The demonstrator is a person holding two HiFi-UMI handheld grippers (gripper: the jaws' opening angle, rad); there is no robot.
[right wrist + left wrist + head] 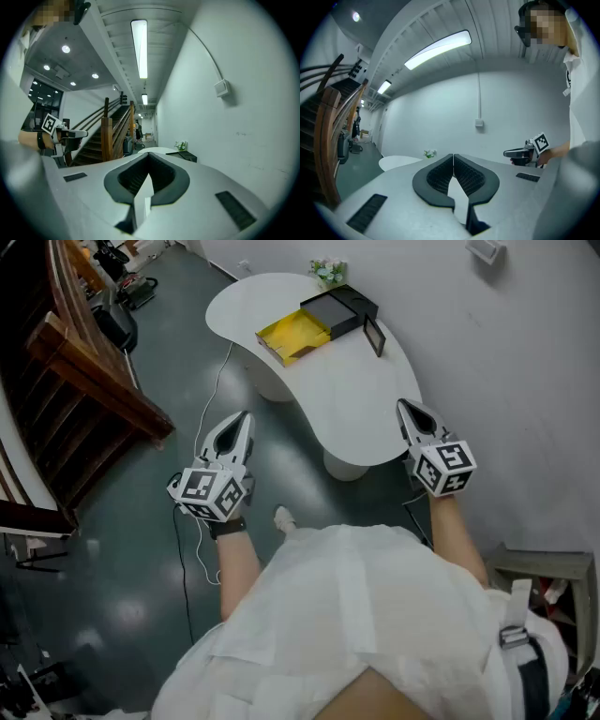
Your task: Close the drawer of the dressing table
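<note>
The white curved dressing table (319,390) stands against the wall ahead of me. On its top a black box (339,308) has its yellow-lined drawer (292,337) pulled out toward the left. My left gripper (241,418) hovers over the floor, short of the table's near edge, with its jaws pressed together and nothing in them. My right gripper (403,407) is at the table's right end, close to the wall, also shut and empty. The right gripper view shows the black box (186,155) far ahead.
A small dark frame (374,336) and a flower pot (328,271) stand on the table by the box. A wooden staircase (84,381) fills the left side. A white cable (214,395) trails over the dark floor. The table's pedestal (345,465) is between the grippers.
</note>
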